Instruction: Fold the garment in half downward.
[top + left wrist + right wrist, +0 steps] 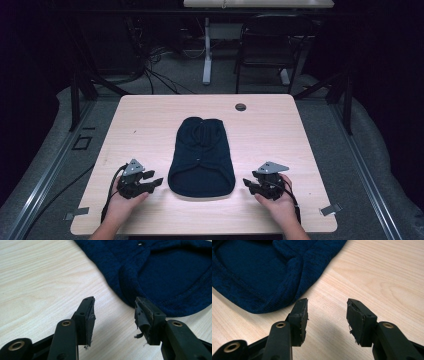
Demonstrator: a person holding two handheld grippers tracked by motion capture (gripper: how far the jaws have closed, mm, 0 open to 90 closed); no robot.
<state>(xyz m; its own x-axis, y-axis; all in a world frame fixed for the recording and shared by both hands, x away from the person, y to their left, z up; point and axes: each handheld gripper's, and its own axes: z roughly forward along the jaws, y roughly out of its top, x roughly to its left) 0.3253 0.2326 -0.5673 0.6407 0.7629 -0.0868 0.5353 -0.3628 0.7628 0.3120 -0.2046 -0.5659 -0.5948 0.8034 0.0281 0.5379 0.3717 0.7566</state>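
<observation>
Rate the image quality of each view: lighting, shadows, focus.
High view: dim and soft, surroundings nearly black, the dark navy knitted garment reads as a flat blob on the pale wooden table. Left gripper view: bright, knit texture sharp, left gripper jaws open and slightly soft. Right gripper view: even light, a soft shadow under the open right gripper.

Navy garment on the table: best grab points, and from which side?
Grip the garment at its near hem corners, where the stitched edge lies flat by each open gripper: left gripper from the left, right gripper from the right, one pad slid under the hem, probably.
</observation>
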